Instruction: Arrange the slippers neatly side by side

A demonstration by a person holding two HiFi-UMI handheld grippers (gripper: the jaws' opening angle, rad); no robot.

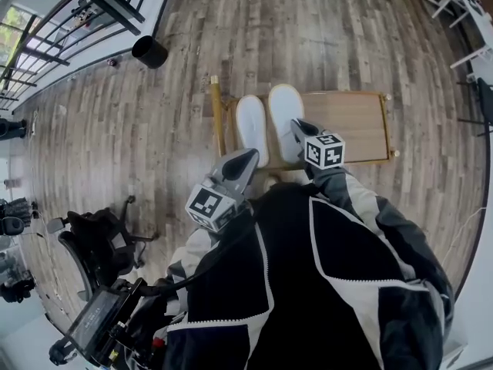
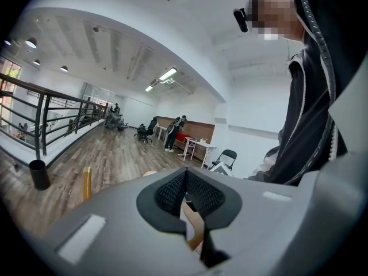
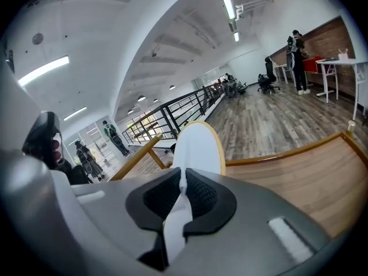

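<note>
Two white slippers lie side by side, toes pointing away, on a low wooden platform (image 1: pixel 350 118). My right gripper (image 1: pixel 299 128) is shut on the heel edge of the right slipper (image 1: pixel 286 106). In the right gripper view a white strip of that slipper (image 3: pixel 198 145) is pinched between the jaws of that gripper (image 3: pixel 183 184). The left slipper (image 1: pixel 252 123) lies free. My left gripper (image 1: pixel 248 159) hovers just short of its heel, apart from it. In the left gripper view the left gripper (image 2: pixel 185 191) is shut with nothing between its pads.
A yellow wooden rail (image 1: pixel 218 118) borders the platform's left side. A black bin (image 1: pixel 149 51) stands on the plank floor at the back left. An office chair (image 1: pixel 100 241) is at the near left, white chairs (image 1: pixel 468 21) at the back right, a railing (image 1: pixel 69 21) at the far left.
</note>
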